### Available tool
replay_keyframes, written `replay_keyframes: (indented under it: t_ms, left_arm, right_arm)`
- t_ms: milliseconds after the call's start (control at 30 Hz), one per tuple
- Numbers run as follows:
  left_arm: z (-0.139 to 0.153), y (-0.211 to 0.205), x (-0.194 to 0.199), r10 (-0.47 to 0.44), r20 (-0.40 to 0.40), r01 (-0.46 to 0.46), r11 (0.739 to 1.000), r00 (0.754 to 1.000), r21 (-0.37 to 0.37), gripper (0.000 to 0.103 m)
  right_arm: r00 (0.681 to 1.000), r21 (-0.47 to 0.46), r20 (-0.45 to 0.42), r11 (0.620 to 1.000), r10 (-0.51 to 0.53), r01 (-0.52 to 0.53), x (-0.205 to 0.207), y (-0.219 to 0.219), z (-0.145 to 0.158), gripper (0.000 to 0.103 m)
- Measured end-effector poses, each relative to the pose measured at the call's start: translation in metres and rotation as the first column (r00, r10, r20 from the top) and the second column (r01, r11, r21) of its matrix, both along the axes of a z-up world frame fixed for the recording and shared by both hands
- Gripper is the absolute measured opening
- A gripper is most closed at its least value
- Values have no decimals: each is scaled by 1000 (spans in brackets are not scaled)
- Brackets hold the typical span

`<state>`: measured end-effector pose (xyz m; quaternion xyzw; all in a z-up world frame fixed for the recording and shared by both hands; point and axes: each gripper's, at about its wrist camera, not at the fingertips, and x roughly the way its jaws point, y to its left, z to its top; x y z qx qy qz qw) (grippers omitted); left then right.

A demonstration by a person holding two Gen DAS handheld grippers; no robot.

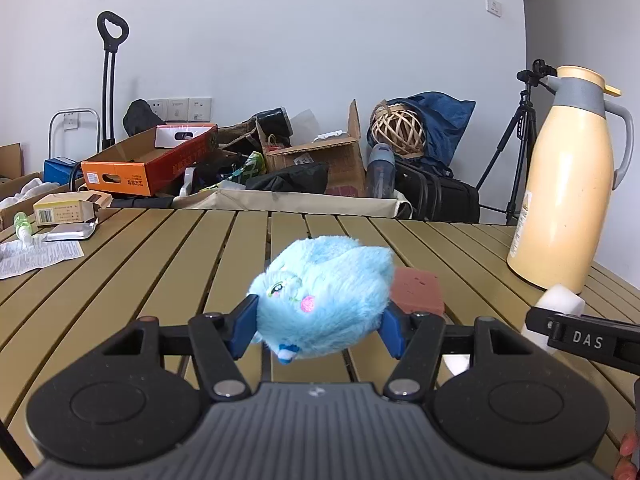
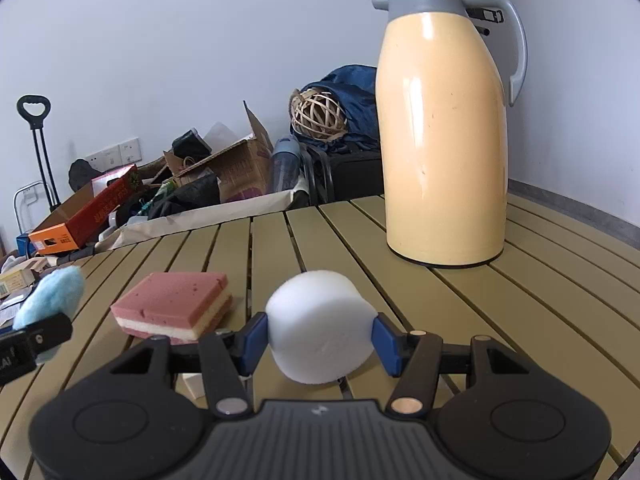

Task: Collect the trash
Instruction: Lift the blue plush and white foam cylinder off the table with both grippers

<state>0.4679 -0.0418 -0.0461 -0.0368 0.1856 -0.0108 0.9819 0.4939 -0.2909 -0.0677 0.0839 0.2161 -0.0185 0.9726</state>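
Note:
In the left wrist view my left gripper (image 1: pixel 320 309) is shut on a fluffy light-blue plush toy (image 1: pixel 324 276), its blue pads pressing both sides. My right gripper (image 2: pixel 320 334) is shut on a white foam cylinder (image 2: pixel 320 316), held just above the slatted table (image 2: pixel 520 300). A pink and cream layered sponge (image 2: pixel 176 304) lies flat on the table between the two grippers; in the left view the sponge (image 1: pixel 420 286) shows partly behind the plush. The same plush (image 2: pixel 52 296) appears at the left edge of the right wrist view, and the foam (image 1: pixel 560 298) at the right edge of the left one.
A tall cream thermos jug (image 2: pixel 444 140) with a grey handle stands at the back right of the table. Small boxes, a foil pack and a printed leaflet (image 1: pixel 40 256) lie at the far left. Beyond the table are cardboard boxes (image 1: pixel 148 164), bags, a wicker ball and a tripod (image 1: pixel 516 152).

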Motion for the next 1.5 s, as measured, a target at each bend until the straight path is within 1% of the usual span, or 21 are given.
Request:
replay_keyframes:
  t_ms: [167, 467, 600, 733, 900, 1133, 1267, 1500]
  left_arm:
    - [10, -1, -12, 0, 16, 0, 1000, 1000, -2, 62]
    - [32, -4, -38, -6, 35, 6, 1000, 999, -6, 62]
    - [38, -7, -53, -13, 41, 12, 1000, 999, 14, 62]
    - [42, -5, -67, -9, 38, 8, 1000, 999, 10, 62]
    - [47, -2, -91, -12, 58, 12, 1000, 998, 11, 62]
    - [51, 2, -124, -11, 48, 10, 1000, 999, 12, 62]
    - [50, 5, -142, -9, 28, 9, 1000, 1000, 21, 62]
    - [43, 9, -177, -6, -11, 7, 998, 1000, 55, 62]
  right_arm:
    - [1000, 4, 23, 1000, 9, -9, -10, 2, 9, 55]
    - [997, 31, 77, 999, 22, -24, -42, 5, 32, 55]
    - [996, 36, 84, 999, 24, -27, -56, 7, 39, 55]
    - [996, 43, 90, 999, 28, -32, -69, 9, 44, 55]
    - [995, 64, 99, 997, 28, -34, -89, 8, 47, 55]
    - [995, 58, 94, 997, 39, -44, -121, 13, 48, 55]
    - [995, 51, 88, 997, 50, -55, -140, 16, 49, 55]
    - [996, 51, 54, 996, 68, -71, -175, 24, 42, 55]
